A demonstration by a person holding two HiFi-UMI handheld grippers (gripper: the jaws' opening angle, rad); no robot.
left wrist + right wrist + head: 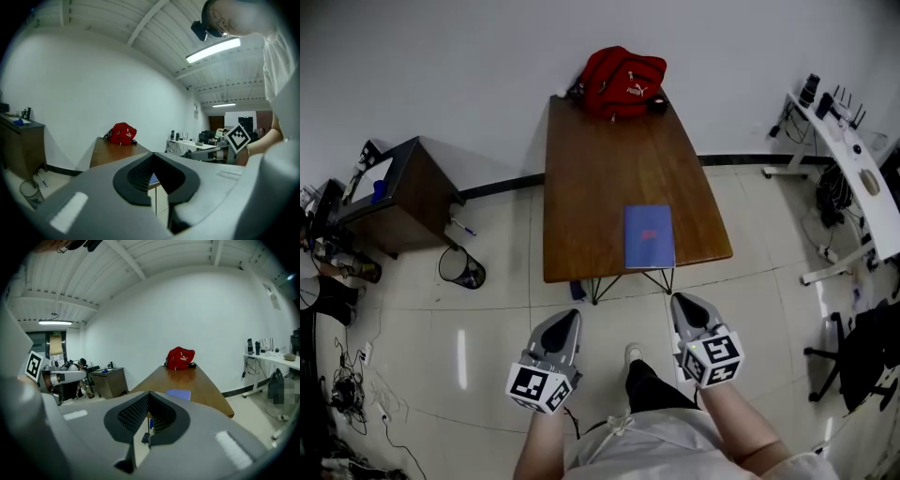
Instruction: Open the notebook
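Observation:
A closed blue notebook (649, 235) lies flat near the front right edge of a brown wooden table (600, 178). It also shows in the right gripper view as the notebook (179, 394), just past the jaws. A blue sliver of it (153, 178) peeks between the left jaws. Both grippers hang over the floor, short of the table's near edge. The left gripper (569, 317) (152, 157) is shut and holds nothing. The right gripper (684, 302) (149, 397) is likewise shut and empty, and sits closest to the notebook.
A red bag (622, 82) sits at the table's far end by the wall. A dark cabinet (403, 192) and a wire bin (461, 268) stand to the left. A white desk (853, 178) and an office chair (862, 356) stand on the right.

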